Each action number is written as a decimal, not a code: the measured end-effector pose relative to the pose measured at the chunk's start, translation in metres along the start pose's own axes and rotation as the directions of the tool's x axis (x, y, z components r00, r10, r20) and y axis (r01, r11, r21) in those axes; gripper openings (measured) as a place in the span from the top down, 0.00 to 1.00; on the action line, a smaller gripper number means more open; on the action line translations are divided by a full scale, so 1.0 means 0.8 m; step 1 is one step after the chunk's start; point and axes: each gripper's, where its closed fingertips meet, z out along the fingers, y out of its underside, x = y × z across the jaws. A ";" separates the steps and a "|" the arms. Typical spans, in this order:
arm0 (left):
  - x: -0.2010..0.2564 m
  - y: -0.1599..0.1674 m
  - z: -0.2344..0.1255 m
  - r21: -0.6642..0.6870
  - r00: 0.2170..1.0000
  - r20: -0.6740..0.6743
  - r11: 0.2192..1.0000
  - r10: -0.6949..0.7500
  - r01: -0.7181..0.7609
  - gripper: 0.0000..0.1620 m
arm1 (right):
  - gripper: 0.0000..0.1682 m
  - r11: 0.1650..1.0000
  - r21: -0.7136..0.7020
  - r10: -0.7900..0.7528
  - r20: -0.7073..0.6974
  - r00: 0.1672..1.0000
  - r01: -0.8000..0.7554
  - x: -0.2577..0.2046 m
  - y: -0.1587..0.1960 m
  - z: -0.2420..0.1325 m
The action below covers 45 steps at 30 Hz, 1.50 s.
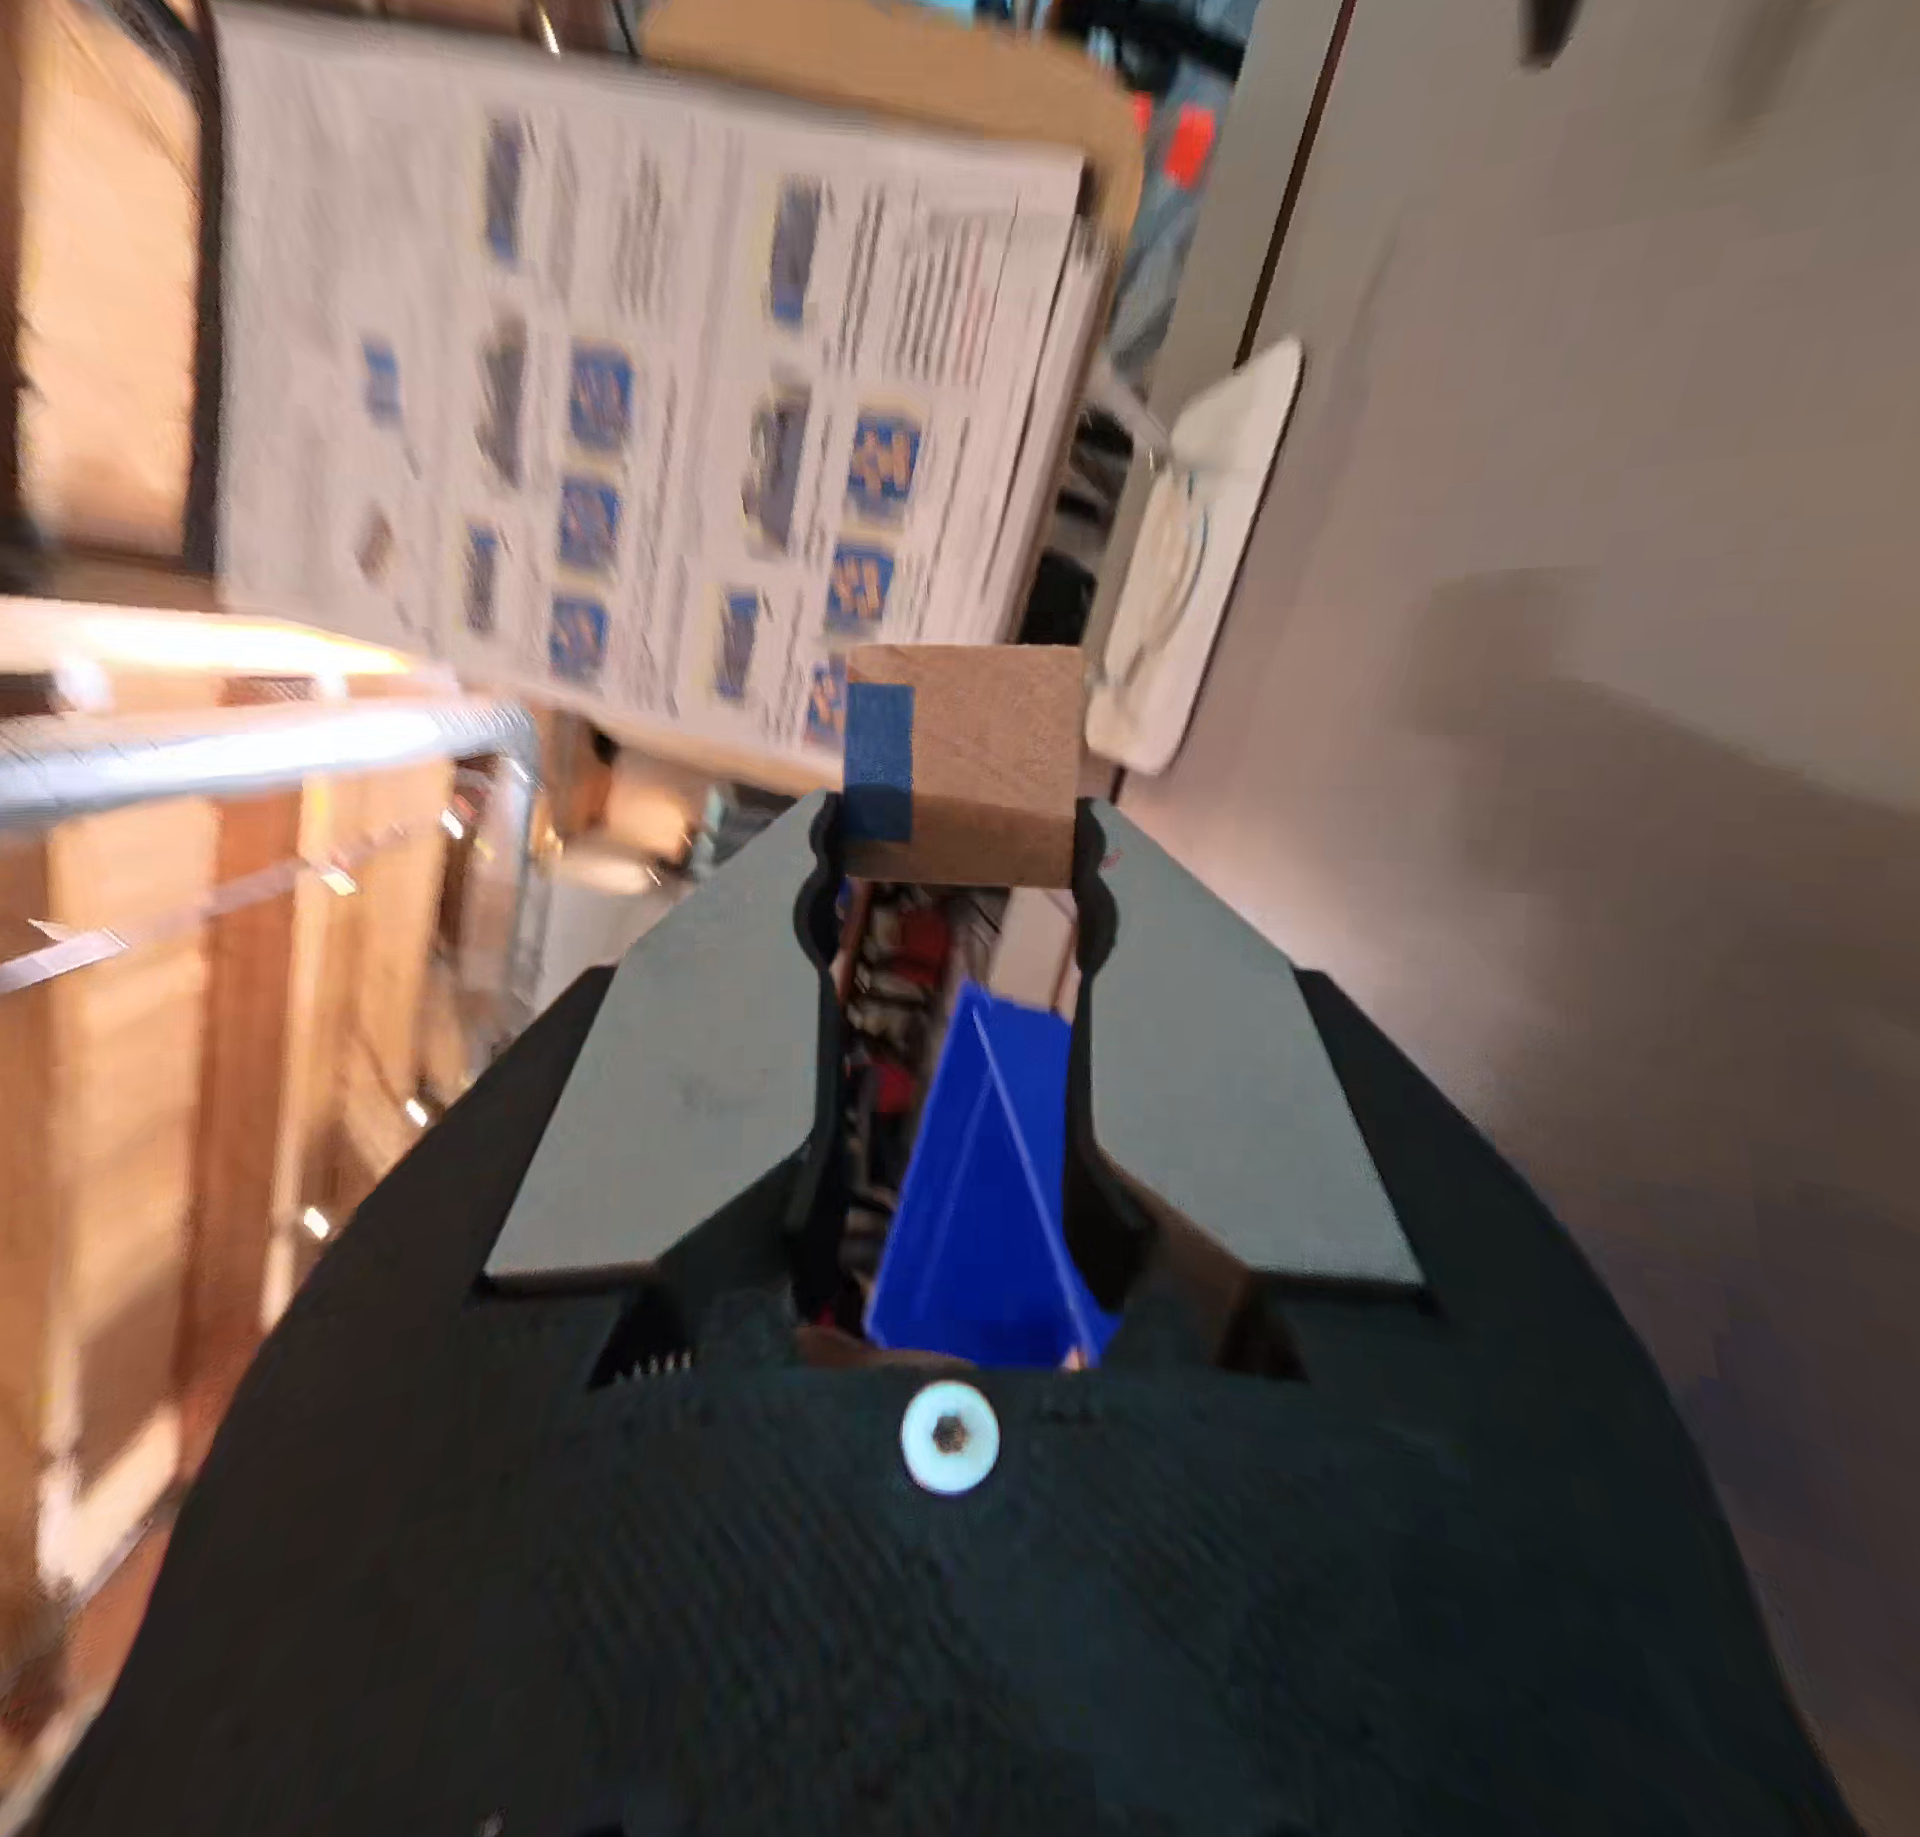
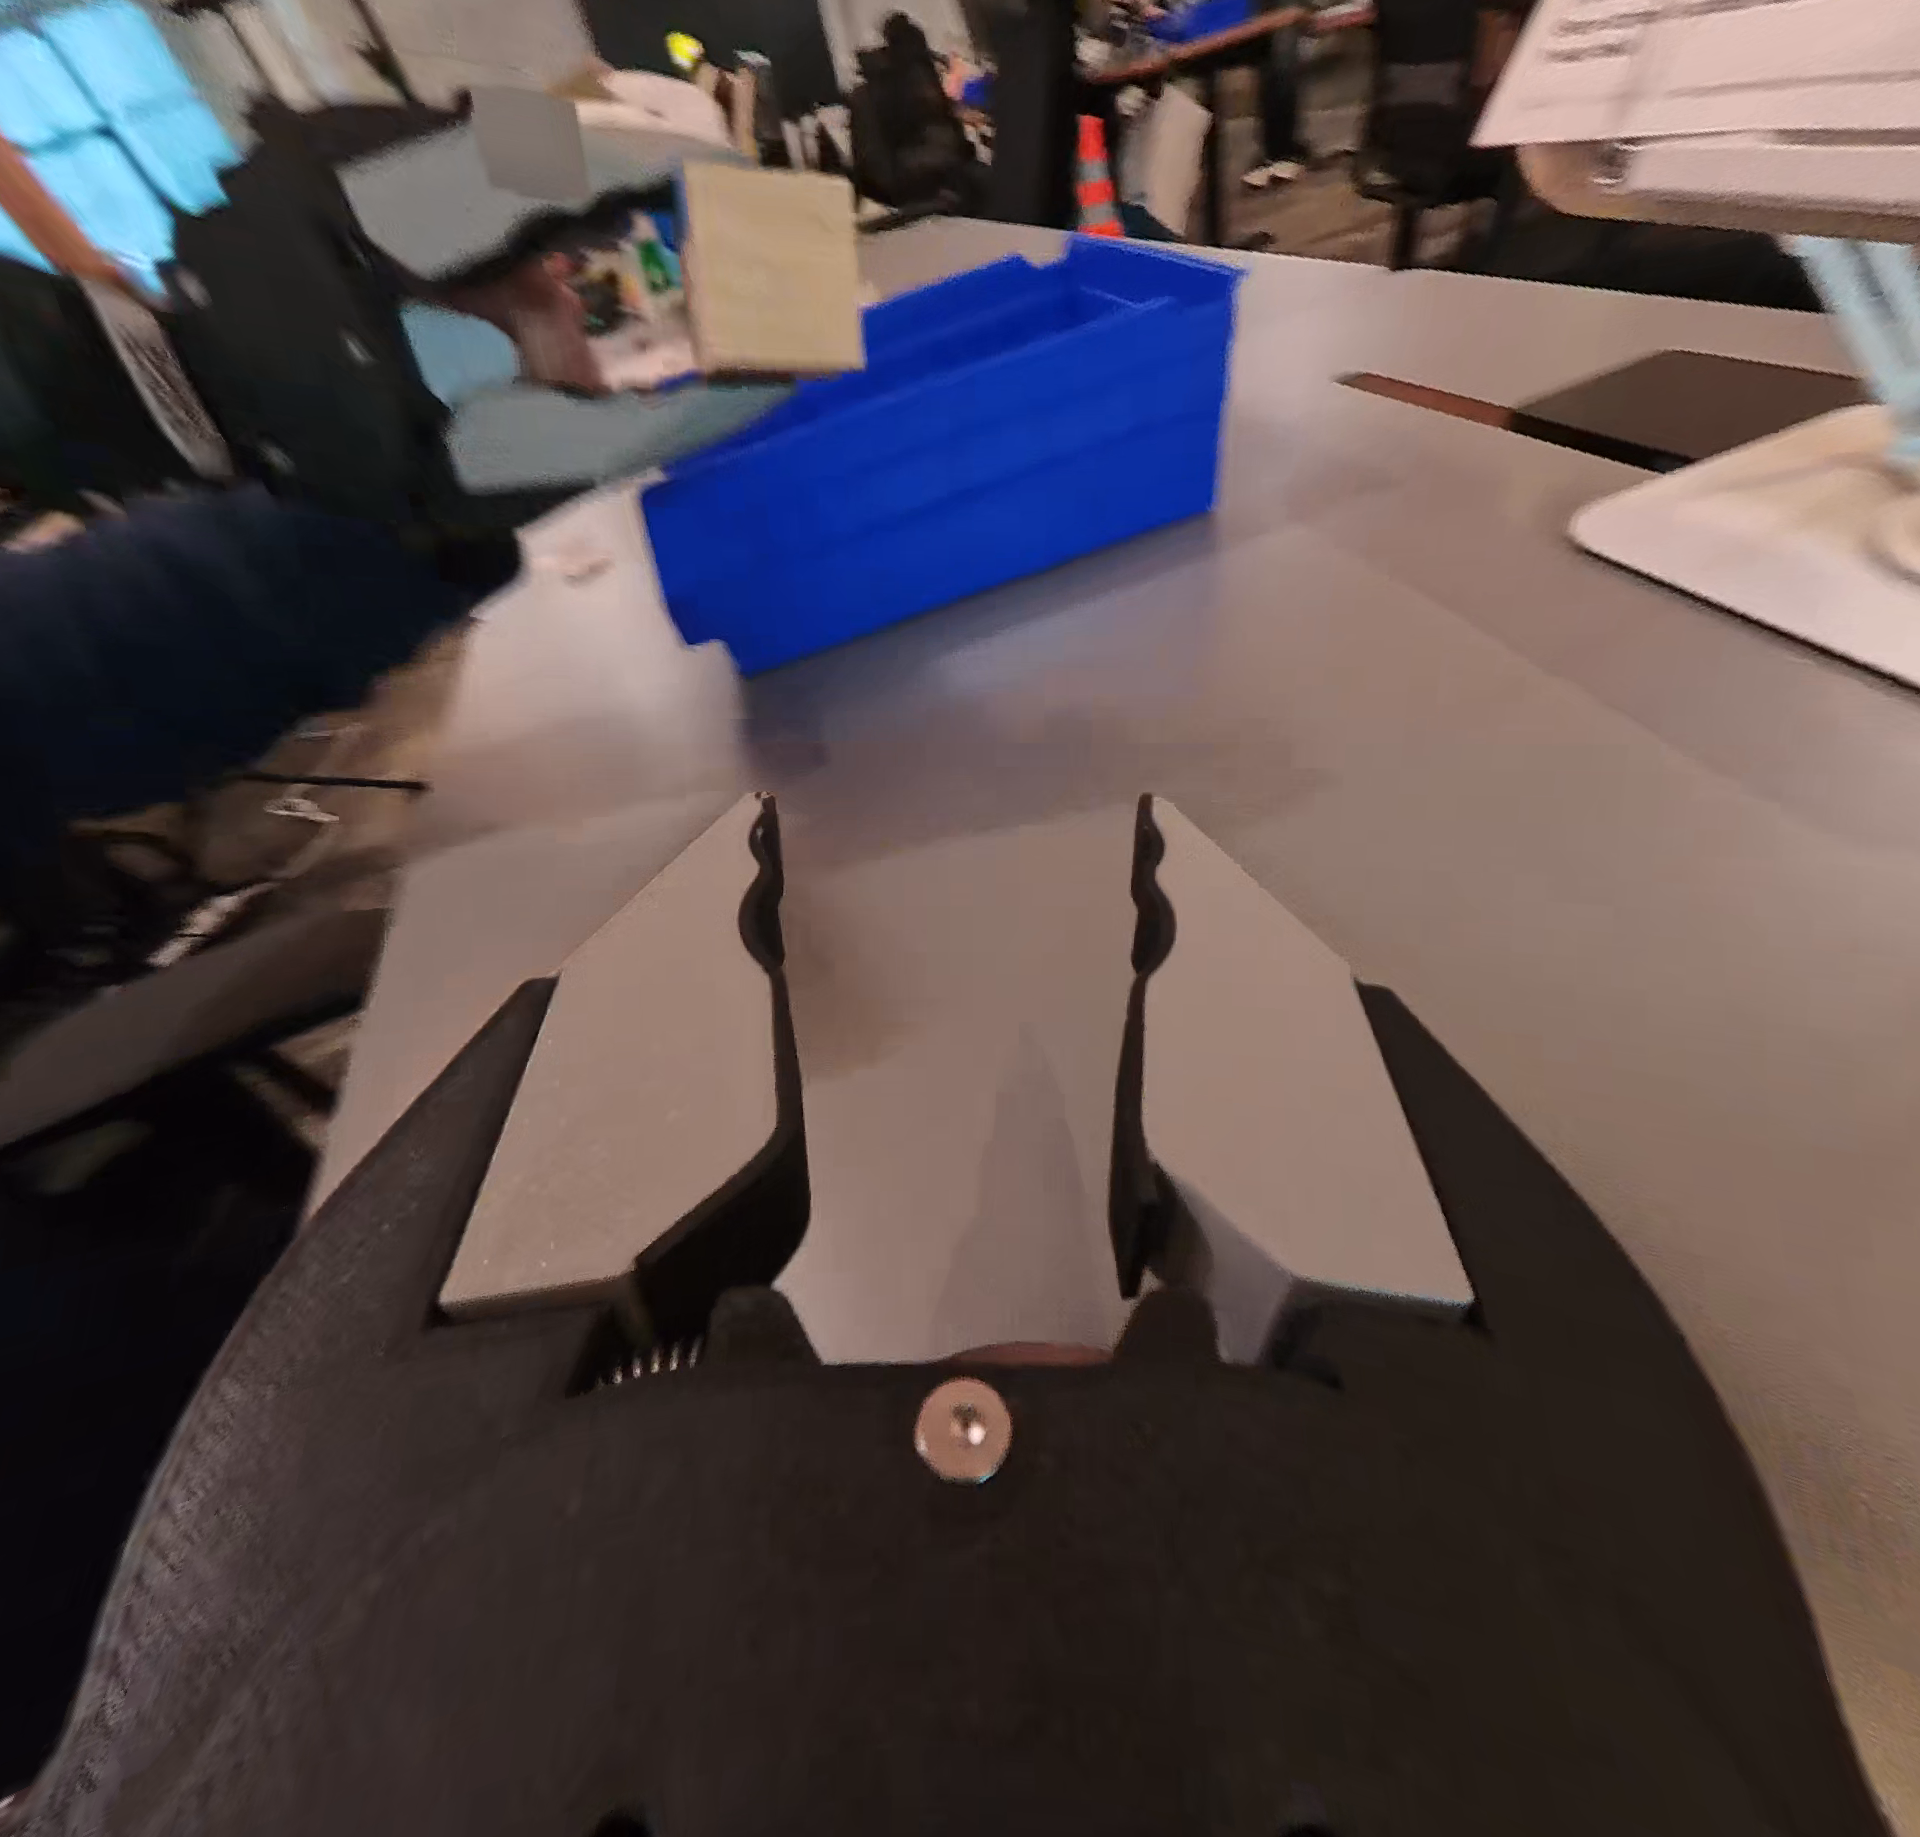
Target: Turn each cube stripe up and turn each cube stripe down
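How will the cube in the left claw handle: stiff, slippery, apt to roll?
The cube looks wooden, so probably stiff: the left claw pinches it without visible dents. Flat faces suggest it won't roll. The matte grain likely grips well; the blue stripe may be slicker.

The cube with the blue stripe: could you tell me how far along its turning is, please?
Done: nothing verifiable. In hand: the left gripper is shut on the cube, held in the air, stripe at its side. The right gripper is open, empty. Left: setting it down; no other cubes show.
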 end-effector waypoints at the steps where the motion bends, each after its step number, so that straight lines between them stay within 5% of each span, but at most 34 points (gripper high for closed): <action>1: 0.010 -0.023 0.000 0.054 0.999 0.019 0.997 0.046 -0.047 0.74 | 0.60 1.000 0.010 0.009 0.034 0.999 -0.010 -0.009 -0.003 0.001; 5: 0.064 -0.088 0.007 0.175 0.984 0.012 0.968 0.179 -0.178 0.74 | 0.58 0.998 0.055 0.006 0.123 0.992 -0.013 -0.038 -0.015 0.002; 11: 0.101 -0.134 0.020 0.262 0.988 -0.023 0.954 0.155 -0.144 0.74 | 0.58 0.999 0.052 -0.014 0.108 0.994 0.009 -0.040 -0.013 0.003; 15: 0.115 -0.146 0.024 0.288 0.987 -0.039 0.948 0.157 -0.140 0.74 | 0.74 0.999 0.036 -0.033 0.081 0.996 0.030 -0.035 -0.009 0.004; 18: 0.123 -0.147 0.026 0.295 0.988 -0.064 0.948 0.141 -0.116 0.74 | 0.76 0.999 -0.011 -0.031 0.080 0.996 0.032 -0.029 0.000 0.004; 24: 0.126 -0.137 0.018 0.248 0.967 -0.226 0.953 -0.121 0.177 0.68 | 0.76 0.997 -0.016 -0.068 0.081 0.994 0.069 -0.025 0.000 -0.003; 27: 0.122 -0.135 0.009 0.164 0.823 -0.408 0.854 -0.396 0.493 0.64 | 0.76 0.997 0.029 -0.073 0.115 0.991 0.070 -0.030 -0.008 -0.009; 30: 0.139 -0.157 -0.008 -0.009 0.508 -0.656 0.679 -0.558 0.734 0.60 | 0.76 0.990 0.104 -0.109 0.196 0.975 0.090 -0.050 -0.019 -0.013; 31: 0.140 -0.162 -0.011 -0.029 0.459 -0.684 0.649 -0.567 0.760 0.58 | 0.76 0.988 0.115 -0.126 0.220 0.967 0.103 -0.057 -0.020 -0.014; 38: 0.126 -0.178 -0.022 -0.031 0.310 -0.759 0.508 -0.572 0.861 0.67 | 0.76 0.977 0.164 -0.183 0.347 0.920 0.132 -0.080 -0.023 -0.031; 45: 0.119 -0.186 -0.027 -0.026 0.257 -0.793 0.453 -0.552 0.891 0.73 | 0.76 0.981 0.158 -0.167 0.394 0.904 0.113 -0.086 -0.018 -0.028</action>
